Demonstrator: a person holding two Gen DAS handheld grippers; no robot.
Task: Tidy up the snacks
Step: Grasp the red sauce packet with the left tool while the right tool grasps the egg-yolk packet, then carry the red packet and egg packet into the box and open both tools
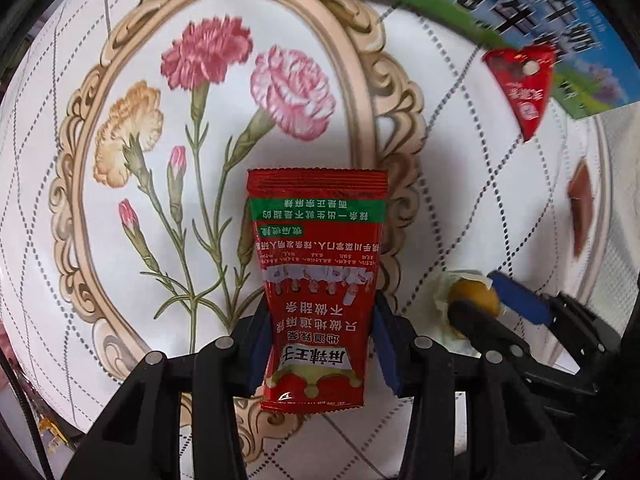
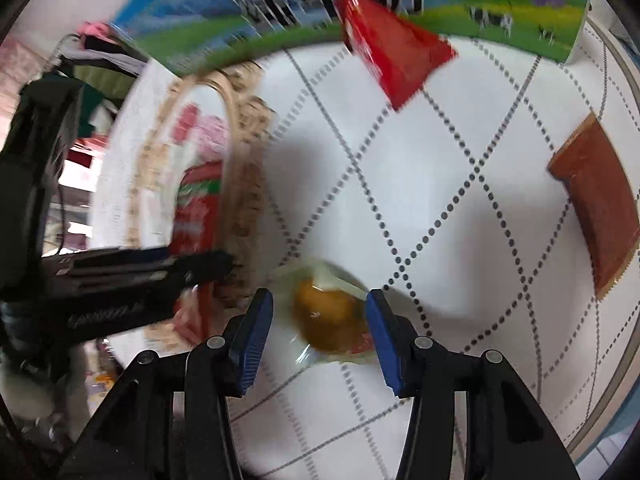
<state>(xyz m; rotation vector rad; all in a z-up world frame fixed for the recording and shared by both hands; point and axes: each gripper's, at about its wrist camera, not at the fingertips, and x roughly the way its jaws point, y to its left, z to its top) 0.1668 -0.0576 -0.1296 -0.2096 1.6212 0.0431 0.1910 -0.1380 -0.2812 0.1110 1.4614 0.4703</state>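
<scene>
A red and green spicy-strip packet (image 1: 316, 280) stands lengthwise between the blue pads of my left gripper (image 1: 318, 344), which is shut on its lower half above the flowered tablecloth (image 1: 120, 240). In the right wrist view the same packet (image 2: 198, 208) shows at the left, under the dark left tool. A yellow-orange snack in a clear wrapper (image 2: 328, 316) lies on the cloth between the pads of my right gripper (image 2: 320, 332). Those jaws stand a little wider than the snack, with a gap at the left pad. The left wrist view shows this snack (image 1: 474, 298) low on the right.
A red triangular packet (image 2: 392, 56) lies near a tall blue and green milk carton (image 2: 280, 12) at the far side. A brown packet (image 2: 596, 200) lies at the right by the round table's rim (image 2: 624, 320). The carton (image 1: 520, 12) also fills the left wrist view's top right.
</scene>
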